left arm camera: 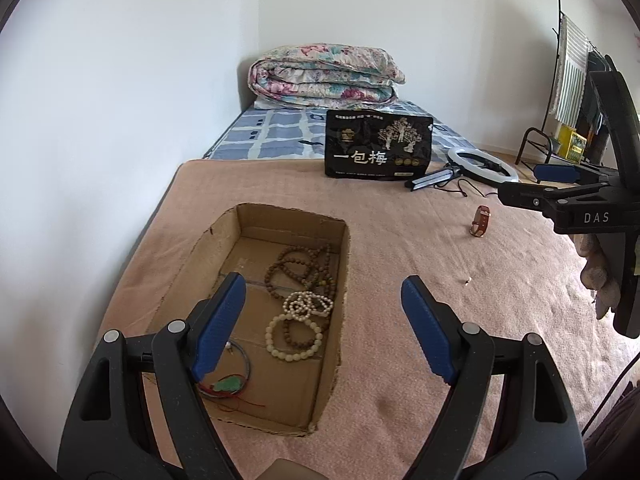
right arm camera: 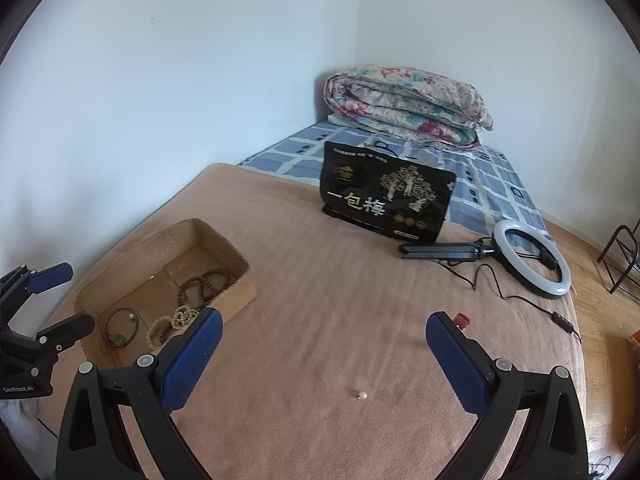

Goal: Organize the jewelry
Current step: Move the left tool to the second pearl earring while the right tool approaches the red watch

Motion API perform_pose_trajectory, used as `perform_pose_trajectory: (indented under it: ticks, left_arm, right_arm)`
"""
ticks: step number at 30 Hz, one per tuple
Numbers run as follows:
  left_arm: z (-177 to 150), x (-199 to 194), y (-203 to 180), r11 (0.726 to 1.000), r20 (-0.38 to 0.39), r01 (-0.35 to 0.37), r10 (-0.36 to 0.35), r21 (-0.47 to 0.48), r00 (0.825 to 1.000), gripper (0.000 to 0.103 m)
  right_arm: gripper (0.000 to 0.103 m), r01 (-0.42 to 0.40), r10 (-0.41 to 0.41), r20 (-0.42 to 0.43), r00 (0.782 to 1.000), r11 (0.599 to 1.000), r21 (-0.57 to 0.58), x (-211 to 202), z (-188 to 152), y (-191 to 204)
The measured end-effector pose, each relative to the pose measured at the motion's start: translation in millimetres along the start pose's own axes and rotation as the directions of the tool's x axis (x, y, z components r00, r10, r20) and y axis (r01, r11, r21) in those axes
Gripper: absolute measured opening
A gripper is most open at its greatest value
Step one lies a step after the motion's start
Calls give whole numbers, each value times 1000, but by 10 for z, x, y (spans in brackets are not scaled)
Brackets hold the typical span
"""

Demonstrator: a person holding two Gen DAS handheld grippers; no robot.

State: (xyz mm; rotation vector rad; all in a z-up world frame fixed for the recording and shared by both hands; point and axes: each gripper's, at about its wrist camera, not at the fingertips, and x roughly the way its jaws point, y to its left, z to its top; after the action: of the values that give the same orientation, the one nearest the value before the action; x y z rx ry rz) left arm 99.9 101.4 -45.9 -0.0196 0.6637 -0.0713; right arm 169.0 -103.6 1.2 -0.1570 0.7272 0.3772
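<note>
A shallow cardboard box (left arm camera: 340, 264) lies on the pink blanket and holds brown bead strands (left arm camera: 300, 270), cream bead bracelets (left arm camera: 296, 340) and a cord with a green pendant (left arm camera: 228, 385). My left gripper (left arm camera: 324, 320) is open and empty above the box's right side. A brown-strapped watch (left arm camera: 480, 221) lies on the blanket to the right, and a small pearl earring (left arm camera: 467, 279) lies nearer. My right gripper (right arm camera: 324, 344) is open and empty over the blanket, with the pearl (right arm camera: 362, 395) just below it and the red watch strap end (right arm camera: 463, 321) behind its right finger. The box (right arm camera: 240, 284) sits to its left.
A black snack bag (left arm camera: 378, 146) stands at the blanket's far edge, beside a ring light (right arm camera: 532, 262) with its stand and cable. A folded floral quilt (left arm camera: 324, 76) lies at the bed's head by the wall. A metal rack (left arm camera: 560, 80) stands on the floor right.
</note>
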Motion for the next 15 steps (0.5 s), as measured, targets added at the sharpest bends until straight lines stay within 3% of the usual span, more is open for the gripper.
perform_pose_trajectory:
  ticks: [7,9,15]
  left_arm:
    - [-24,181,-431,996,-28,86,-85,29,996,81]
    - [-24,253,-542,993,-44,111,-109,37,993,68]
    - [-25,514,-862,981,-88,185,-180,58,980,52]
  right_arm:
    - [103,66,-66,-11,998,996,63,-76,-175,-532]
    - [103,87,-87,-16,996,993,74,-63,-222,-669]
    - [103,128,-125,-28,992,985,112,-3,-387,-1058]
